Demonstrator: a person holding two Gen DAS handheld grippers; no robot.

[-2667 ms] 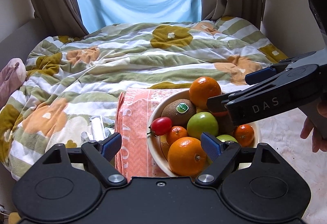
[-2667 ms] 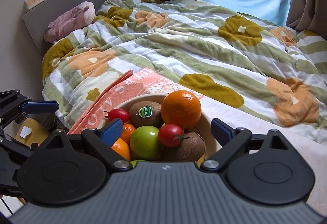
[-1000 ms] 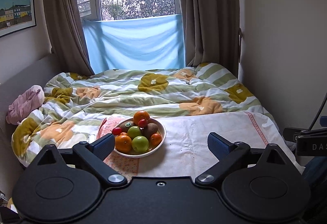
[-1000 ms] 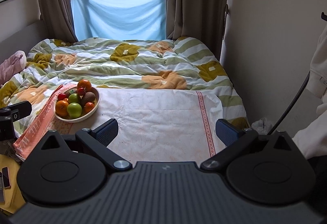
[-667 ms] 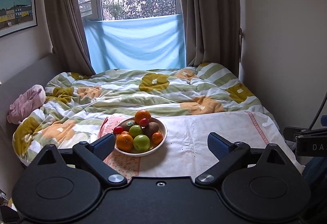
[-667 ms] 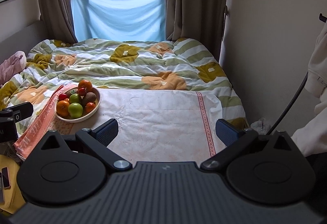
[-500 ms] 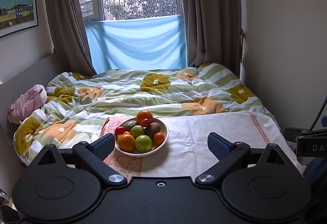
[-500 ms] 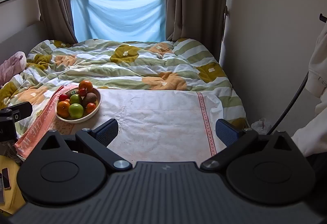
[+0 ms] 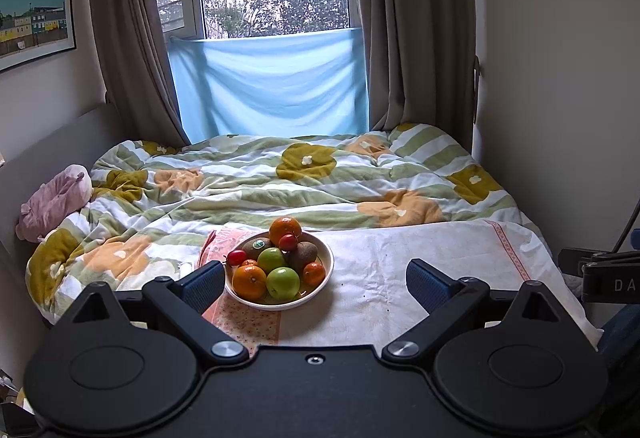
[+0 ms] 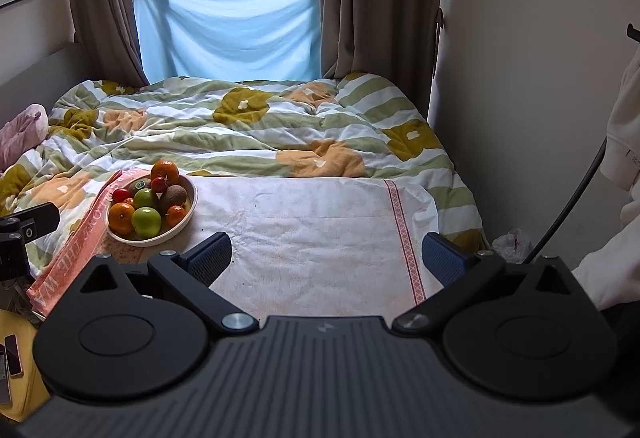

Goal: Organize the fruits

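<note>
A cream bowl (image 9: 327,270) (image 10: 191,208) of fruit rests on a white cloth (image 9: 420,270) (image 10: 320,230) spread over the bed. It holds oranges (image 9: 249,281), green apples (image 9: 283,282), kiwis (image 9: 303,255), small red fruits (image 9: 288,242) and a big orange (image 9: 285,229) on top. My left gripper (image 9: 315,281) hangs open, well back from the bowl with nothing between its fingers. My right gripper (image 10: 327,253) is open too, over the cloth's near edge, right of the bowl.
A striped floral duvet (image 9: 280,182) covers the bed up to the window. An orange towel (image 10: 68,250) lies under the bowl's left side. A pink plush toy (image 9: 52,202) sits at far left. A wall (image 10: 540,78) and a person's white sleeve (image 10: 612,266) close the right side.
Both grippers have pulled far back from the bowl since the earliest frames, where they hovered right over it. Over the last second the views barely shift; the fruit stays put.
</note>
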